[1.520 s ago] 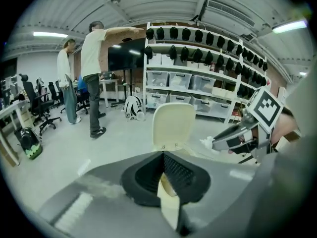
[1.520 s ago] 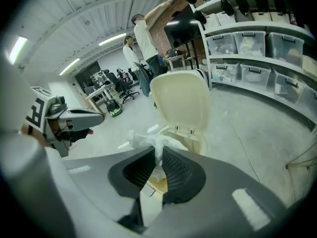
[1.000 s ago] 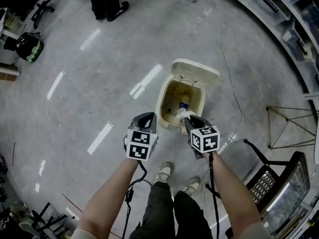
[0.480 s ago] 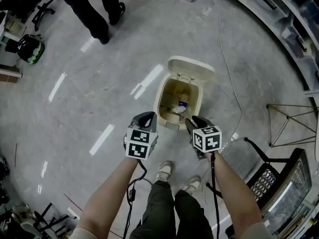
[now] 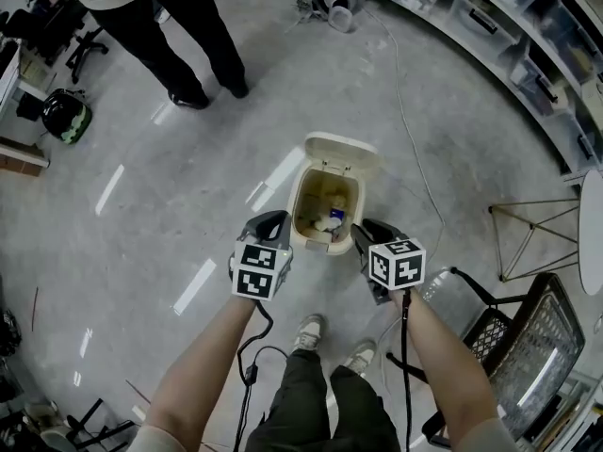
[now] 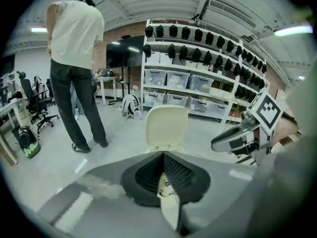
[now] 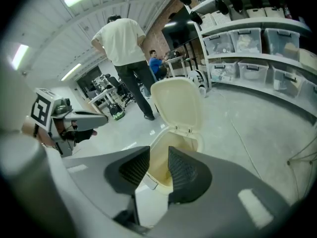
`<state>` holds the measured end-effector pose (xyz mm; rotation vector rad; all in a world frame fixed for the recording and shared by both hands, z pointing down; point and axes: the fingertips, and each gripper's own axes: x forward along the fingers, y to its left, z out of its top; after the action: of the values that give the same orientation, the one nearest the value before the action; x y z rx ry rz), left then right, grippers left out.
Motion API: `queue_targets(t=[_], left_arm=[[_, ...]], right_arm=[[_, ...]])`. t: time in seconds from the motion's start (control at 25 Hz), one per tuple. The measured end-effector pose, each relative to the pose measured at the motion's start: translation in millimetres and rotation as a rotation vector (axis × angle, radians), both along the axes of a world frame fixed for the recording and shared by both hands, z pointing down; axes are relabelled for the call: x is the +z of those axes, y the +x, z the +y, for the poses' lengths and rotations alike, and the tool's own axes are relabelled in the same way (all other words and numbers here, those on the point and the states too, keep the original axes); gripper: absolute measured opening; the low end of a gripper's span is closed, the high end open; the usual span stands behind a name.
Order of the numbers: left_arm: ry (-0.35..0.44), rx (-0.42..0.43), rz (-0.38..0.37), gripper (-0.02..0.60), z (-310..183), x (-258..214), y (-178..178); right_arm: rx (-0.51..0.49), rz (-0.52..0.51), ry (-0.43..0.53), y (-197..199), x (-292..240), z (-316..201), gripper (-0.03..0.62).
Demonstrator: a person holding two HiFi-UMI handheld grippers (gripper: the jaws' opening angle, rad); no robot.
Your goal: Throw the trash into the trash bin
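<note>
**Head view:** the cream trash bin (image 5: 311, 241) stands on the grey floor (image 5: 141, 205) with its lid (image 5: 341, 151) tipped back open. The trash (image 5: 330, 220) lies inside at the bottom, pale crumpled bits, one with a blue patch. The left gripper (image 5: 271, 222) hangs just beside the bin's near left corner and the right gripper (image 5: 370, 232) just beside the near right corner. Neither is seen touching the bin. The wearer's shoes (image 5: 311, 332) show below the bin. A standing person (image 5: 179, 36) in dark trousers is at top left, well apart. A black mesh chair (image 5: 528, 347) sits at lower right.

**Left gripper view:** the left gripper's (image 6: 163, 162) black ribbed pads are pressed together at their tips, leaving only a thin wedge, and nothing is pinched. A sliver of the trash (image 6: 166, 185) shows through that wedge. The lid (image 6: 166, 125) stands upright beyond the tips. The right gripper (image 6: 237, 138) is at the right edge. The standing person (image 6: 74, 58), in a white shirt with back turned, is at left, and shelving (image 6: 198, 83) with clear boxes runs behind.

**Right gripper view:** the right gripper's (image 7: 158, 167) jaws stand a little apart, having just been opening. The gap is empty, and the bin's cream inside (image 7: 161, 157) shows through it. The lid (image 7: 176, 103) is raised just beyond, and the left gripper (image 7: 74, 120) is at the left edge
</note>
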<state>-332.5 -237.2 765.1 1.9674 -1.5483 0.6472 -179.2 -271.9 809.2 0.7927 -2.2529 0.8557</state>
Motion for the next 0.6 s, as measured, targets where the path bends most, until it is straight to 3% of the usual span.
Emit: queue_targets(t=[0.28, 0.6], left_arm=[[0.122, 0.044, -0.015, 0.002, -18.9, -94.3, 13.1], [0.292, 0.106, -0.025, 0.002, -32.9, -226.7, 44.5]], right_arm=[[0.023, -0.079, 0.102, 12.2, -108.8, -13.5, 0.120], [0.111, -0.187, 0.238, 56.2, -256.1, -19.1, 0.118]])
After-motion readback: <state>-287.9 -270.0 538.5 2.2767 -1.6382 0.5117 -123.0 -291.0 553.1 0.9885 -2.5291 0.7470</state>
